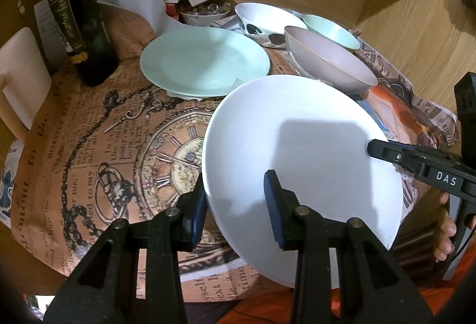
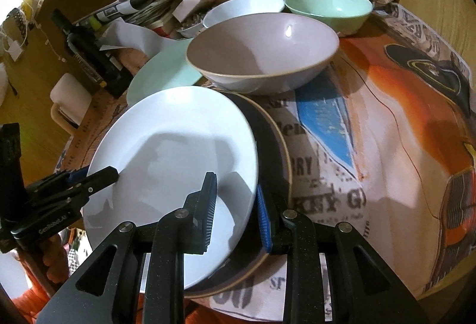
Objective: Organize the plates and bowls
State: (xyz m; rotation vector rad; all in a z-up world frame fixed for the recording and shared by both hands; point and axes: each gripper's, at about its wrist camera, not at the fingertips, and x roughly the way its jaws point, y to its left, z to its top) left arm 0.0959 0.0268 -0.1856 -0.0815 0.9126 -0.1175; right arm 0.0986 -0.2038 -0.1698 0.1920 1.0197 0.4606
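Observation:
A white plate (image 1: pixel 300 163) (image 2: pixel 175 163) is tilted above the table, its edge between the fingers of both grippers. My left gripper (image 1: pixel 235 205) has its jaws wide, one finger under and one over the plate's left rim; it also shows in the right wrist view (image 2: pixel 98 175). My right gripper (image 2: pixel 235 205) straddles the right rim with a visible gap; it shows at the right of the left wrist view (image 1: pixel 377 148). A dark plate (image 2: pixel 270 145) lies beneath. A mint plate (image 1: pixel 205 62), a grey-pink bowl (image 2: pixel 261 53), a white bowl (image 2: pixel 244 8) and a mint bowl (image 2: pixel 330 5) stand behind.
A dark wine bottle (image 1: pixel 80 23) stands at the left. A white mug (image 1: pixel 20 80) sits at the left edge. Papers and a small dish of trinkets (image 1: pixel 205 11) lie at the back against a wooden wall. Printed newspaper sheets (image 1: pixel 119 145) cover the table.

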